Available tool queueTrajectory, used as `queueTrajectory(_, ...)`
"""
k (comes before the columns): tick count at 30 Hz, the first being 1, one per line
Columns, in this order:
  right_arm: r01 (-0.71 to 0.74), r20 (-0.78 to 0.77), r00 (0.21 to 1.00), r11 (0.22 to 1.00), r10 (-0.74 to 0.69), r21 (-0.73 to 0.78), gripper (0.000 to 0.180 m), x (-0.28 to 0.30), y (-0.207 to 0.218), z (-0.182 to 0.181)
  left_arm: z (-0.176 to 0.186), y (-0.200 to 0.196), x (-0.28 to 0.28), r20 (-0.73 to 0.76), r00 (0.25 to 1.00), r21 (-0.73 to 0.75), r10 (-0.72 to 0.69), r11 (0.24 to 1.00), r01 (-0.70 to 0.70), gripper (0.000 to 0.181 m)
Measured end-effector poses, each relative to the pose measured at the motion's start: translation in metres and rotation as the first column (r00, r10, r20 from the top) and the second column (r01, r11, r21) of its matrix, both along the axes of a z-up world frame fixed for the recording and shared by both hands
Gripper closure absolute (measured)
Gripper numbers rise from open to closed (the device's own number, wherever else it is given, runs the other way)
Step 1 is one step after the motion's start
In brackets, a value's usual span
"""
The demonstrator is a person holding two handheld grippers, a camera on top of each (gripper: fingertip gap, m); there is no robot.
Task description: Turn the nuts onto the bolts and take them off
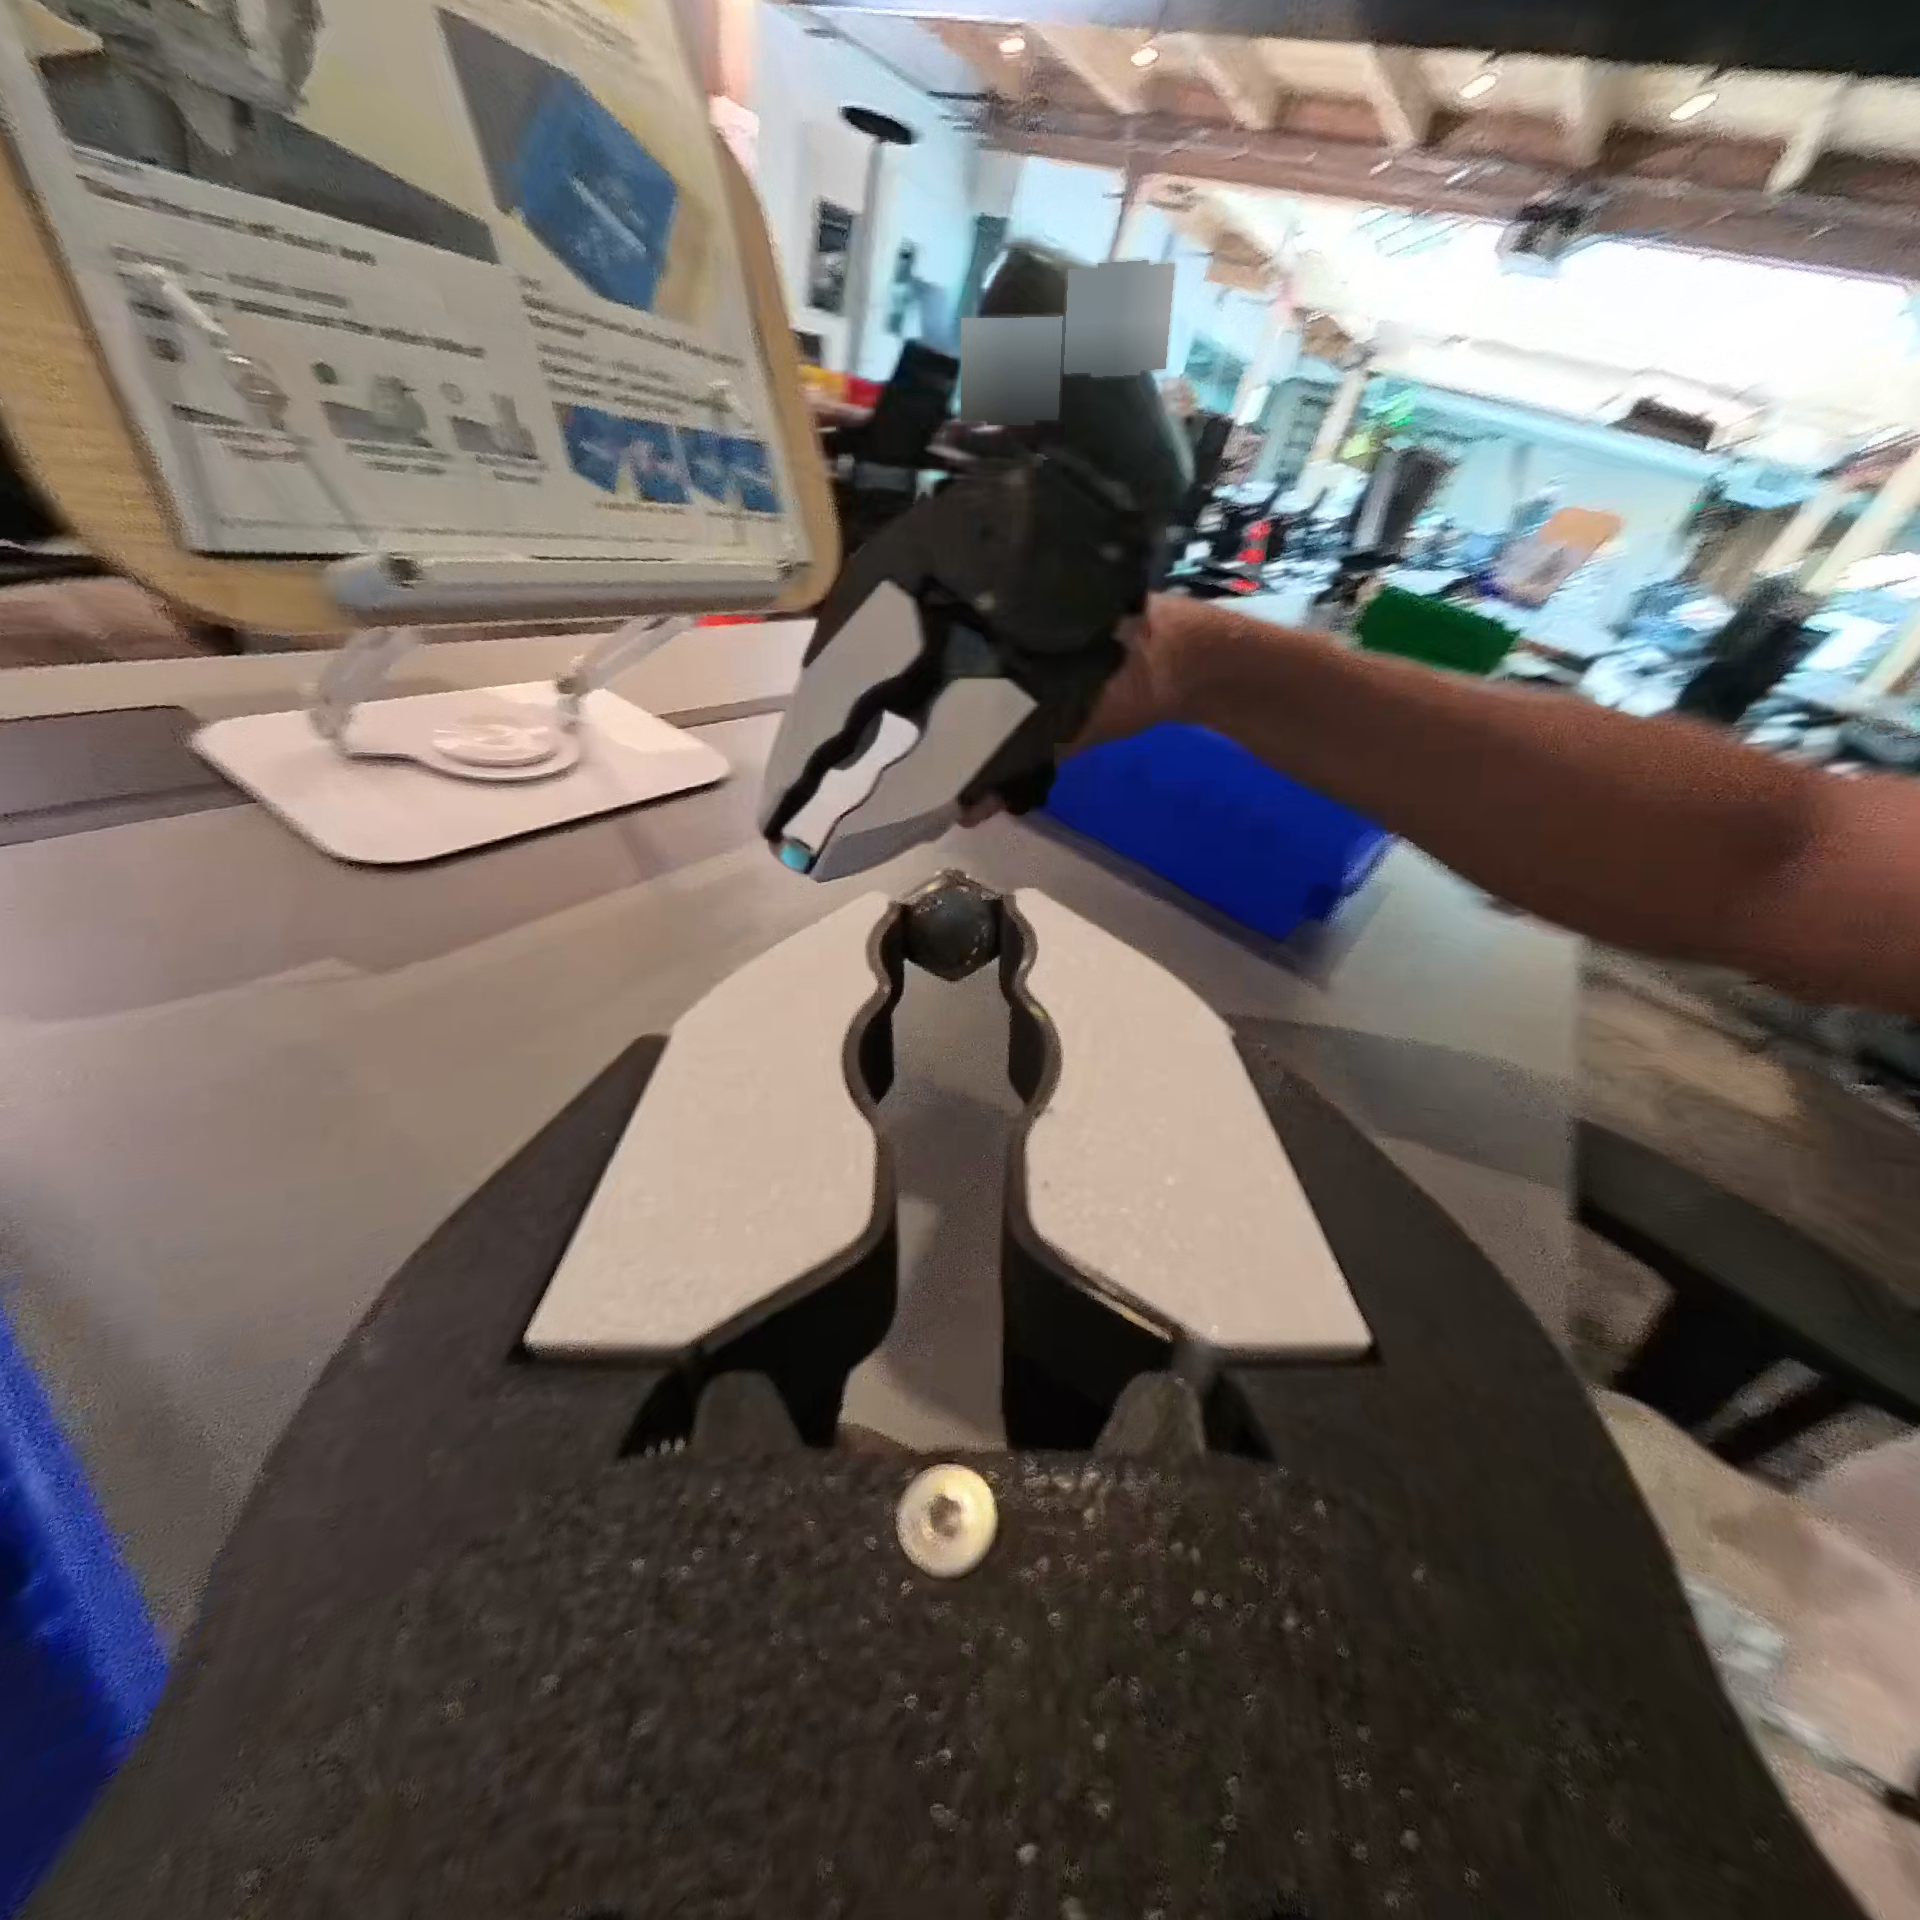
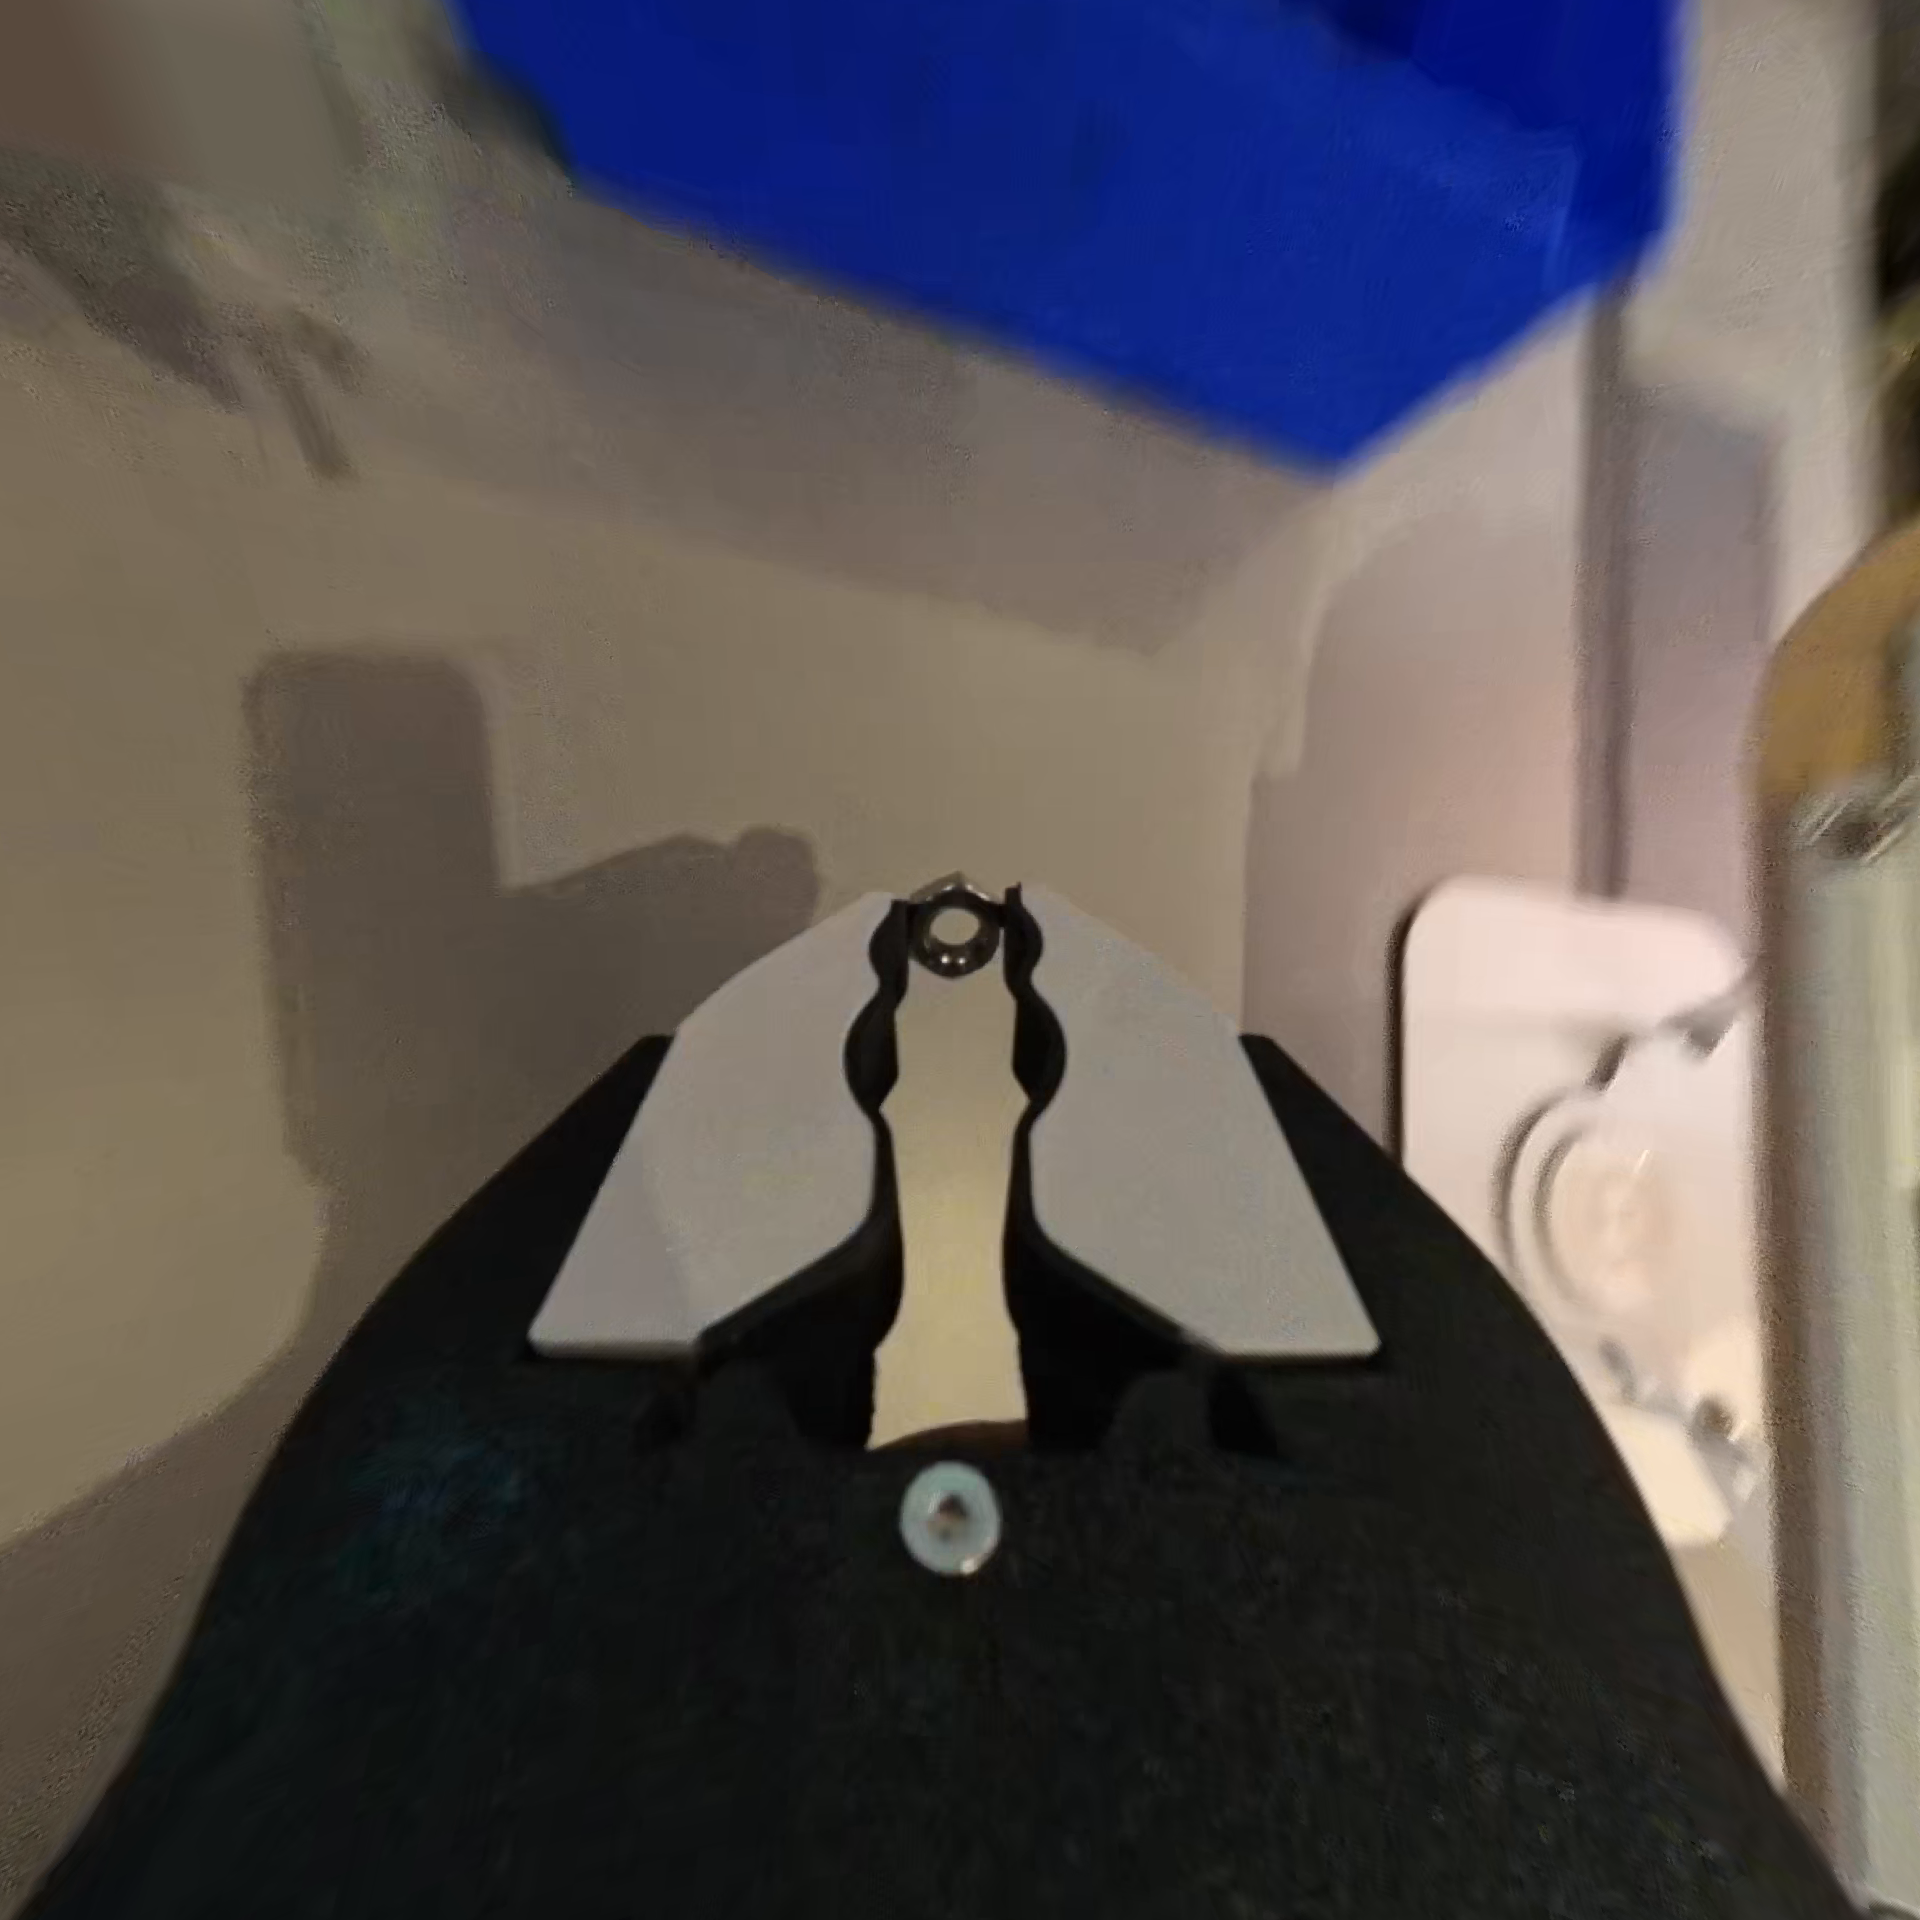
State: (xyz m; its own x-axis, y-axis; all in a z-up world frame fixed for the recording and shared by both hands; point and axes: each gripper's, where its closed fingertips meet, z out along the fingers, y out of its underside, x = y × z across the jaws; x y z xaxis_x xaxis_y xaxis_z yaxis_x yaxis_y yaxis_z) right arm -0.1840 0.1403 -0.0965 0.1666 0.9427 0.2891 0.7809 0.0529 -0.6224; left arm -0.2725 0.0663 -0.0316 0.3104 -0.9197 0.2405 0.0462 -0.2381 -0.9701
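The left tongs (image 1: pixel 948 935) are closed on a bolt (image 1: pixel 943 933), pinching its dark rounded head between the notched tips; the shank is hidden behind the head. The bolt sits above a pale grey surface (image 1: pixel 312 1091), clear of it. Just beyond and slightly above the bolt, the right tongs (image 1: pixel 821 847) come in from the upper right, tilted down and to the left, with a person's bare forearm (image 1: pixel 1507 831) stretching away to the right edge. In the left wrist view a small bluish-silver piece shows at their tips, close to the bolt head but not touching it. The right wrist view makes it plain: the right tongs (image 2: pixel 954 930) are clamped on a nut (image 2: pixel 948 940), a small metal hexagon held edge-on between the tips so that its round hole faces the camera. Below it lies the same pale surface (image 2: pixel 623 675), crossed by soft shadows. A blue bin (image 2: pixel 1091 187) lies at the top of that view, blurred; in the left wrist view a blue bin (image 1: pixel 1216 821) sits behind the right tongs, and another blue shape (image 1: pixel 62 1621) shows at the lower left edge. On the left, a printed sheet in a wooden-backed holder (image 1: pixel 436 312) stands tilted on a clear stand with a white base (image 1: pixel 468 769); the same white base (image 2: pixel 1538 1143) appears at the right of the right wrist view. A busy, blurred workshop fills the background.
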Motion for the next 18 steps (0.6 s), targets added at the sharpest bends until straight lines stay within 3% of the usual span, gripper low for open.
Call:
queueTrajectory(3,-0.099,-0.248,0.950,0.939,0.187,0.329,0.162,-0.022,-0.055,0.057,0.016,-0.010,0.002,0.104,0.986,-0.088,-0.127,0.987,0.136,0.164)
queueTrajectory(8,0.029,-0.426,0.827,0.730,0.365,0.683,0.163,-0.019,-0.114,0.110,0.040,-0.030,0.020,0.214,0.913,-0.196,-0.347,0.901,0.388,0.164)
queueTrajectory(14,0.083,-0.392,0.789,0.549,0.473,0.832,0.163,-0.009,-0.147,0.127,0.065,-0.059,0.041,0.331,0.761,-0.262,-0.559,0.720,0.643,0.164)
queueTrajectory(18,0.094,-0.356,0.792,0.477,0.496,0.874,0.163,-0.008,-0.155,0.133,0.068,-0.060,0.055,0.341,0.732,-0.285,-0.590,0.677,0.679,0.164)
